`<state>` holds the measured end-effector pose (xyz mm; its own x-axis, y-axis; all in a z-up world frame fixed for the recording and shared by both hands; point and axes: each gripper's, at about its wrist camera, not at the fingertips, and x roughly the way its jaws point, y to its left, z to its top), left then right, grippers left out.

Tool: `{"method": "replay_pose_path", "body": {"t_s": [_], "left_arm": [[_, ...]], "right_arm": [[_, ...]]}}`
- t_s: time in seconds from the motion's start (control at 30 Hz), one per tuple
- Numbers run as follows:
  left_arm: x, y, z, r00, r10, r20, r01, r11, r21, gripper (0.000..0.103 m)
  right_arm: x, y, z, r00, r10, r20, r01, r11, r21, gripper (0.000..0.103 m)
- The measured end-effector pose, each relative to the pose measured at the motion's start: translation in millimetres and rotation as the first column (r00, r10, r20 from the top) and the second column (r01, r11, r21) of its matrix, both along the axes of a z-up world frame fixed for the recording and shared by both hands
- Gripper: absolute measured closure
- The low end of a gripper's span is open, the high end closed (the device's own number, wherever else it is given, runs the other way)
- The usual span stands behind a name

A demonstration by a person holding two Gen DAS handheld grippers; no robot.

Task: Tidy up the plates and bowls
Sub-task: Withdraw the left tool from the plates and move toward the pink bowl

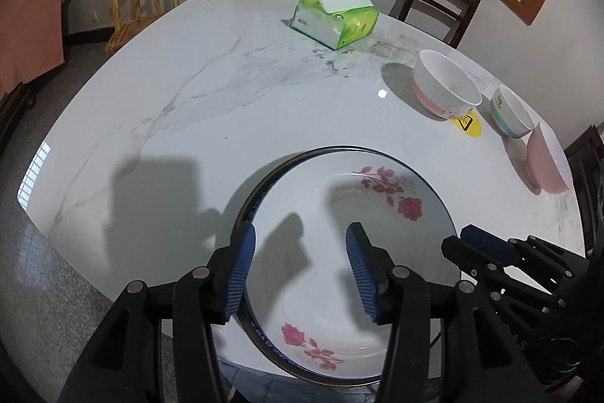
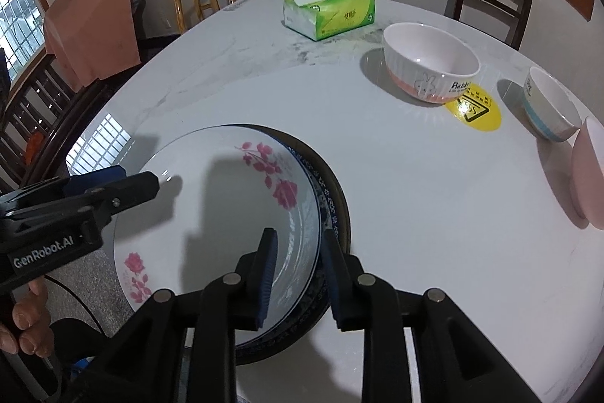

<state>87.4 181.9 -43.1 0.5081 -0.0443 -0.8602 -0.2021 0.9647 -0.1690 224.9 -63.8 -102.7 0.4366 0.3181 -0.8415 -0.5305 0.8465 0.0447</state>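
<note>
— What are the grippers doing?
— The right gripper (image 2: 298, 274) is straddling the near-right rim of the rose plate (image 2: 211, 199), jaws half open. The left gripper (image 1: 300, 267) is hanging wide open over that plate, which is sitting on a dark-rimmed plate (image 2: 336, 210).
— Beyond?
— A rabbit bowl (image 2: 430, 67), a blue-striped bowl (image 2: 551, 108) and a pink bowl (image 2: 589, 176) are standing far right on the marble table (image 2: 396, 176).

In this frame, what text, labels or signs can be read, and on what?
"GenRobot.AI": on the left gripper body.
"Rabbit": on the pink-banded rabbit bowl; smaller line beneath unreadable.
Yellow round sticker on the marble table: black symbol, print too blurred.
Green tissue pack: print too blurred.
Blue-striped bowl: lettering unreadable.
</note>
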Motion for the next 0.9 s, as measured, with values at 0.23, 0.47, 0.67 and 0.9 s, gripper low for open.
{"method": "replay_pose_path", "body": {"t_s": [0.23,0.47,0.67,0.9], "left_arm": [[5,-20,1,0.999,-0.038,0.001,0.038,0.999,0.014,0.047],[14,-54,3,0.995,-0.102,-0.007,0.102,0.994,0.034,0.034],[25,-92,4,0.984,-0.179,-0.017,0.18,0.982,0.05,0.029],[45,-144,4,0.959,-0.281,-0.039,0.283,0.956,0.072,0.021]], "right_arm": [[-3,-23,4,0.999,-0.033,-0.005,0.033,0.999,0.025,0.078],[-2,-70,6,0.994,-0.108,-0.016,0.108,0.993,0.044,0.078],[6,-134,2,0.975,-0.216,-0.055,0.219,0.974,0.061,0.078],[10,-220,8,0.935,-0.35,-0.055,0.352,0.934,0.051,0.078]]}}
